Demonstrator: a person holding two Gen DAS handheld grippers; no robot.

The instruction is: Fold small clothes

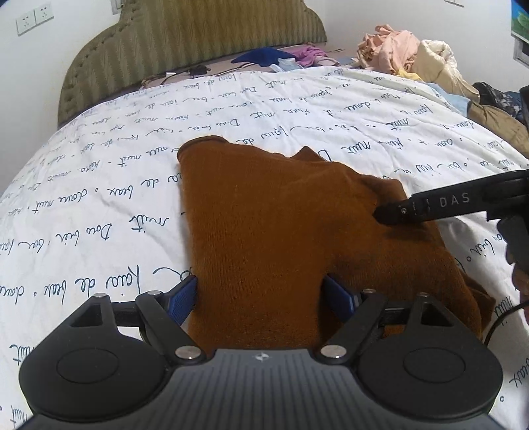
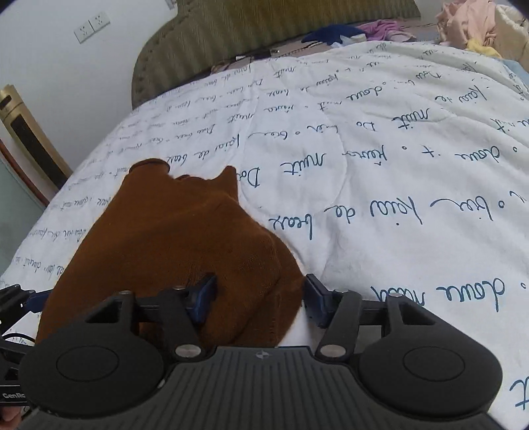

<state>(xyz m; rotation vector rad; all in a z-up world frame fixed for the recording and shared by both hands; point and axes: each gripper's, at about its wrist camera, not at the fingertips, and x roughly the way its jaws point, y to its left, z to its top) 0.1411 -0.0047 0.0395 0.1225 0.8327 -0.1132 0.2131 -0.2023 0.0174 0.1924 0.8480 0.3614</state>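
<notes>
A brown knit garment point(image 1: 264, 211) lies on a white quilt with blue script point(image 1: 99, 185). It also shows in the right wrist view point(image 2: 172, 238). My left gripper point(image 1: 261, 301) is open, its blue-padded fingers point(image 1: 183, 299) standing either side of the garment's near edge, fabric between them. My right gripper point(image 2: 259, 299) is open too, its fingers point(image 2: 205, 294) around the garment's right near corner. In the left wrist view the right gripper's black finger point(image 1: 429, 203) rests on the garment's right side.
A green padded headboard point(image 1: 198, 43) stands at the far end of the bed. A heap of pink and cream clothes point(image 1: 406, 53) lies at the far right, blue and purple items point(image 1: 281, 58) near the headboard. Wall sockets point(image 1: 33, 18) are at upper left.
</notes>
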